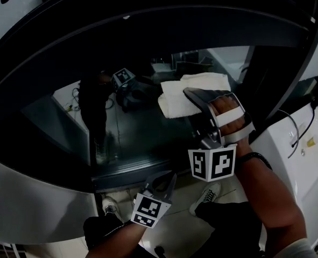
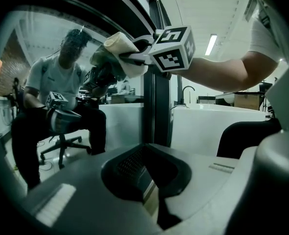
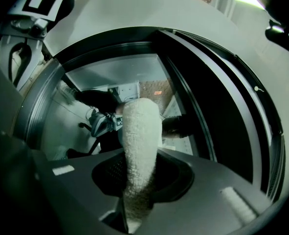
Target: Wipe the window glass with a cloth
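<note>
The window glass (image 1: pixel 132 128) sits in a dark, curved window frame (image 1: pixel 164 15), with a glossy white panel (image 1: pixel 288 160) to the right of it. The right gripper (image 1: pixel 193 97) is clamped on a folded white cloth (image 1: pixel 177 98) and presses it against the upper right part of the pane. In the right gripper view, the terry strip runs up from between the two jaws to the glass. The left gripper (image 1: pixel 167 180) hangs lower, below the bottom edge of the frame. Its jaws are drawn together with nothing between them, and it is well apart from the cloth.

The pane mirrors the room dimly. It shows a seated person on a wheeled office chair (image 2: pixel 61 143), with a marker cube in front of them. Below the frame lies a pale floor (image 1: pixel 175 190), where two light sneakers (image 1: pixel 206 195) rest. A thin cable (image 1: pixel 296 136) loops across the white panel. In the left gripper view, a ceiling strip light (image 2: pixel 211 44) glows above a low white partition (image 2: pixel 217 126), and a patch of brick wall (image 2: pixel 7 58) shows at the far left.
</note>
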Available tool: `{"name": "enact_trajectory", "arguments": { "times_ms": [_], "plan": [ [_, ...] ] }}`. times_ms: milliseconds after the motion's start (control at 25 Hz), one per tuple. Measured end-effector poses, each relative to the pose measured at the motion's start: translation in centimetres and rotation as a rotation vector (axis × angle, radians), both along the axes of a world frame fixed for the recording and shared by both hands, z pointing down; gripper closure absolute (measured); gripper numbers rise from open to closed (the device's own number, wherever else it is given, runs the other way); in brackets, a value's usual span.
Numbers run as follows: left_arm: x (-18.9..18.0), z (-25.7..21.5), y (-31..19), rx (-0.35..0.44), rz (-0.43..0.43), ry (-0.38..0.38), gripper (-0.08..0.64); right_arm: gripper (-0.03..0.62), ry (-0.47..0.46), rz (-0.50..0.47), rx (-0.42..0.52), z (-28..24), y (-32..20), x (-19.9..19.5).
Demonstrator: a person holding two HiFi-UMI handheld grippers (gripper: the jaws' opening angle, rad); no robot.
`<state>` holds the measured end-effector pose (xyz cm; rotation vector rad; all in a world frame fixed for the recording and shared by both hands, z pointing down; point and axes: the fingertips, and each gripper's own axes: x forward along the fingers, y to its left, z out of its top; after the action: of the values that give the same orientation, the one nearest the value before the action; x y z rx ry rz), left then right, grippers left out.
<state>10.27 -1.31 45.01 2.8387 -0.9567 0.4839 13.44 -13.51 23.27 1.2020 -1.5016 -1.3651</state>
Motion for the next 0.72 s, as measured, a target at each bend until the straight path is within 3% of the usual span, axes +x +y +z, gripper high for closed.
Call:
{"name": "enact_trajectory", "arguments": {
  "times_ms": [400,720],
  "plan": [
    [-0.4,4.1,-0.9,0.000,-0.005,0.022,0.543,0.503,0.026,0.009,-0.020,7.2,0.4,-0.9],
    [-0.5,2.5,-1.0,-0.051,-0.006,-0.012,0.543,0.503,-0.005,0.002,-0.088,7.7,0.0,-0.8]
  ]
}}
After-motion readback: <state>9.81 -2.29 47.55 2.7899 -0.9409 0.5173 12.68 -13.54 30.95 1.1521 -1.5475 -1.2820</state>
